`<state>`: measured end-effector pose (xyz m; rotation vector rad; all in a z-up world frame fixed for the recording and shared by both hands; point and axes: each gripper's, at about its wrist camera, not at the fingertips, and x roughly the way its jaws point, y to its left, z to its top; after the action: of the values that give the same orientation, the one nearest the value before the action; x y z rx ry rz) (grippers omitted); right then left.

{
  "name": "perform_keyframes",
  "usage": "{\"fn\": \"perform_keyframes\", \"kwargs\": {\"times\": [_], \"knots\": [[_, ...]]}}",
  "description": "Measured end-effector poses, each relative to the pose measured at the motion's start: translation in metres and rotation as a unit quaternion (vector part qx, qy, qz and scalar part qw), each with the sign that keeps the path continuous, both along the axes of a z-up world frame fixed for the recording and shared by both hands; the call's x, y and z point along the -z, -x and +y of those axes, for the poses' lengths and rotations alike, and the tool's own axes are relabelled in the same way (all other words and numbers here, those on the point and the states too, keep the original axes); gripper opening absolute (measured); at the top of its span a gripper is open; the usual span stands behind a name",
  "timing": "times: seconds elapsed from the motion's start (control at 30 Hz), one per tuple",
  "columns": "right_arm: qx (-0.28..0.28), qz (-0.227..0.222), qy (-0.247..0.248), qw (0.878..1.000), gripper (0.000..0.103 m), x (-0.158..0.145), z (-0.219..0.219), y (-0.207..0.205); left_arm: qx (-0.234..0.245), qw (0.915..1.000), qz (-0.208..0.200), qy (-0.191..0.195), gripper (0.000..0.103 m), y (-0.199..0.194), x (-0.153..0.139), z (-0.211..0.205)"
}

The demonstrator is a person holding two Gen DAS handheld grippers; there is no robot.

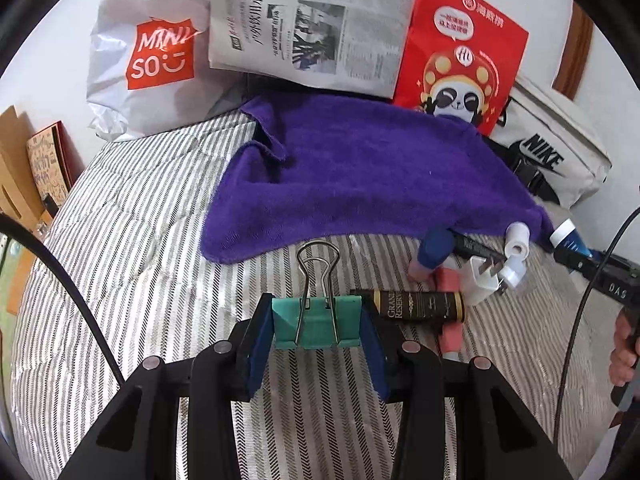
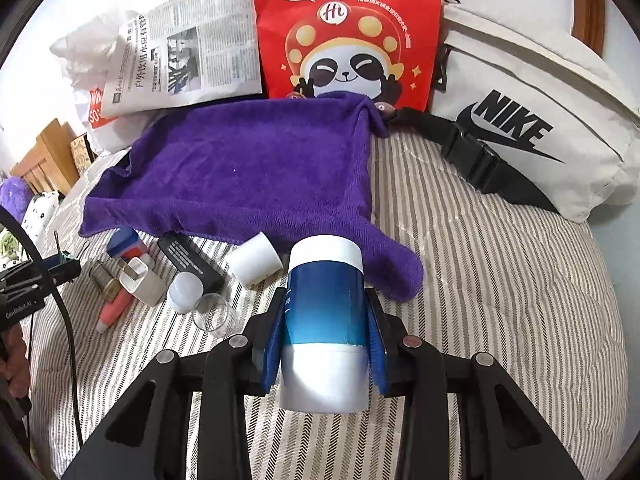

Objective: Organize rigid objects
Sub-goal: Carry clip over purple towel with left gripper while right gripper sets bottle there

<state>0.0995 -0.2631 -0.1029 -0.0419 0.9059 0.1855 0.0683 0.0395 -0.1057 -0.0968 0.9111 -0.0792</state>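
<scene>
While both claws hold loads | left gripper (image 1: 317,330) clamped on clip (image 1: 316,326), lower centre | right gripper (image 2: 325,330) clamped on bottle (image 2: 325,320), lower centre | step: carrying | next: likely set both onto towel (image 2: 248,176), mid-frame.

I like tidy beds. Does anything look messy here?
Yes. The purple towel lies rumpled, one corner flopped over, and small things like the white plug and clear cup sit jumbled beside it.
</scene>
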Motion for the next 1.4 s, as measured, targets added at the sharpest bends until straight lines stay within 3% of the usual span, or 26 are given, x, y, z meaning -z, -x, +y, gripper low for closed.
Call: {"fn": "perform_keyframes", "kwargs": {"times": [0.37,0.87,1.2,1.4], "knots": [[-0.013,-0.019,0.004,1.000,0.036,-0.017,0.004,-0.005,0.008,0.9998,-0.015,0.012,0.039,-0.007,-0.021,0.003],[-0.020,-0.043,0.006,0.999,0.036,-0.046,0.013,-0.060,0.011,0.9986,-0.042,0.030,0.039,-0.057,-0.052,0.007],[-0.017,-0.031,0.006,0.999,0.036,-0.032,0.026,-0.129,0.002,0.9986,-0.031,0.042,0.039,-0.088,-0.043,0.018],[-0.005,0.005,0.027,1.000,0.036,-0.006,0.038,-0.178,-0.001,0.9982,-0.022,0.055,0.039,-0.098,-0.036,0.027]]}}
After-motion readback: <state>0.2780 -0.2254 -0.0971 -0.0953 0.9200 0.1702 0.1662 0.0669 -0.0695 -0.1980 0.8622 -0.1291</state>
